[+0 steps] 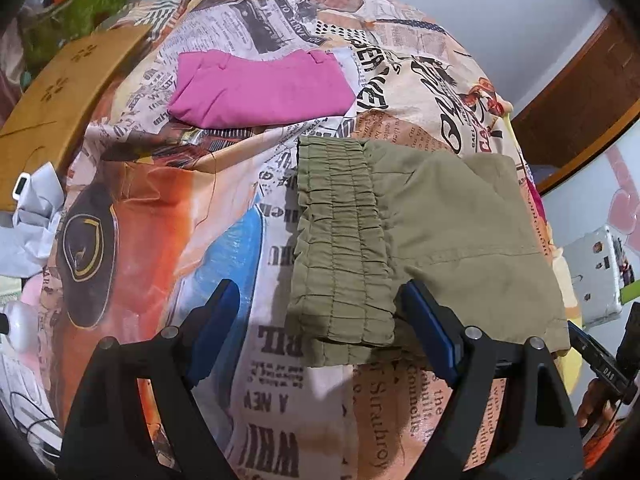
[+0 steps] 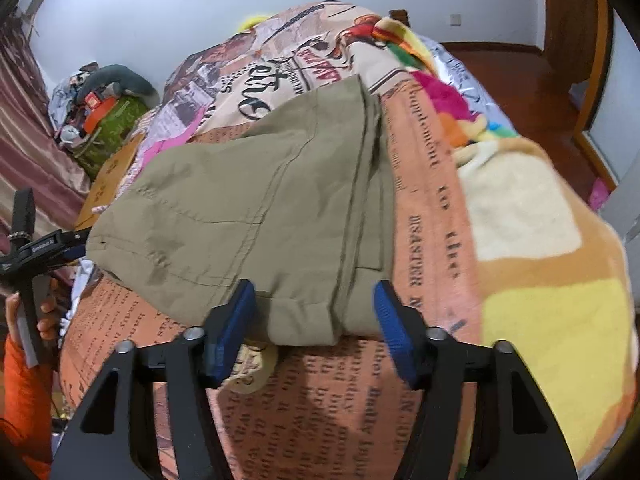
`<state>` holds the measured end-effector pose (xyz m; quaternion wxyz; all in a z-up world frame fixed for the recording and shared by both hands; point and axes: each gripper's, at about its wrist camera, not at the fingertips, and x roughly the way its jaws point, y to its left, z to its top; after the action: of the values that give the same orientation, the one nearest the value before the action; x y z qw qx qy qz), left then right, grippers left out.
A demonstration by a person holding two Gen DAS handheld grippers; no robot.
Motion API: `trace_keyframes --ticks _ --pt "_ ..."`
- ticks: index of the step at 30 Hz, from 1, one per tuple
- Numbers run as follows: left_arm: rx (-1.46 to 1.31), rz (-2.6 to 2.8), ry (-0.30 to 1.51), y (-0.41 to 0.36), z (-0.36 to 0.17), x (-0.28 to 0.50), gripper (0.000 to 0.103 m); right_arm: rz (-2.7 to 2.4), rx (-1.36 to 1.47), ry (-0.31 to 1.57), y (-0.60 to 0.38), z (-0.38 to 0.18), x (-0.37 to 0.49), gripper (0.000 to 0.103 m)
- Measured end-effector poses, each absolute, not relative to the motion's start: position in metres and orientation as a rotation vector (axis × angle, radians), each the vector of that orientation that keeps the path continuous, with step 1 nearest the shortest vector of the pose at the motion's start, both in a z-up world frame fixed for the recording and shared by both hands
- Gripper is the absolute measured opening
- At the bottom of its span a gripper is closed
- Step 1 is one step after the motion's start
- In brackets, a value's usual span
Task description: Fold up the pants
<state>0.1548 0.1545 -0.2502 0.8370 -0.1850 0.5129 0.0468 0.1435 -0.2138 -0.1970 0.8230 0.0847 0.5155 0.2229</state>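
— Blue pads of the left tool (image 1: 316, 320) sit closest in its own view, spread wide. What's between them?

— Only the near end of the olive pants (image 1: 420, 232), by the gathered elastic waistband (image 1: 340, 240). The right pad lies against the cloth next to the waistband, the left pad is over the bedspread, well apart from the fabric. The jaws hold nothing.

— And the right tool (image 2: 314, 326)?

— Also wide open. Its two blue pads flank the near hem corner of the pants (image 2: 264, 208), one on each side, without pinching it. Whether either pad quite touches the cloth I cannot tell.

— Where do the pants lie?

— Folded into a compact block on the bed, on top of a newspaper-print bedspread (image 1: 200, 220). In the left view the waistband faces left and the smooth leg fabric runs to the right.

— Anything else on the bed?

— A folded pink garment (image 1: 260, 88) lies farther back, apart from the olive pants. A tan cardboard piece (image 1: 64, 96) rests at the left edge, and a yellow and orange blanket (image 2: 532, 280) covers the bed on the right side in the right view.

— Can each tool see the other?

— Yes. The left tool appears at the left edge of the right view, held in a hand (image 2: 44, 320) with an orange sleeve.
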Motion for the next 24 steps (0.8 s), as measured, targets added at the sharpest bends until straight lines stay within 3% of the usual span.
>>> trace_keyframes --ticks 1,3,6,8,9,10,19,23,24 --pt "-0.382 0.098 1.086 0.153 -0.250 0.155 0.083 0.487 0.192 1.105 -0.213 -0.199 0.144 0.038" --pt "-0.373 0.084 1.088 0.150 -0.250 0.155 0.077 0.491 0.198 1.123 -0.209 -0.205 0.144 0.037" --pt "-0.372 0.057 1.094 0.147 -0.252 0.156 0.064 0.497 0.215 1.132 -0.208 -0.211 0.144 0.036" --pt "-0.367 0.032 1.088 0.143 -0.249 0.157 0.052 0.497 0.233 1.117 -0.211 -0.210 0.143 0.030" --pt "-0.357 0.034 1.081 0.141 -0.248 0.157 0.051 0.495 0.235 1.106 -0.212 -0.209 0.141 0.021" --pt "-0.348 0.035 1.075 0.140 -0.246 0.157 0.049 0.476 0.216 1.094 -0.213 -0.206 0.141 0.003" --pt "-0.308 0.048 1.051 0.139 -0.236 0.153 0.043 0.485 0.228 1.032 -0.221 -0.188 0.145 0.004" --pt "-0.213 0.077 1.057 0.125 -0.237 0.154 0.043 0.478 0.271 1.091 -0.226 -0.188 0.147 0.010" --pt "-0.195 0.082 1.056 0.123 -0.237 0.155 0.043 0.491 0.267 1.102 -0.225 -0.190 0.145 0.016"
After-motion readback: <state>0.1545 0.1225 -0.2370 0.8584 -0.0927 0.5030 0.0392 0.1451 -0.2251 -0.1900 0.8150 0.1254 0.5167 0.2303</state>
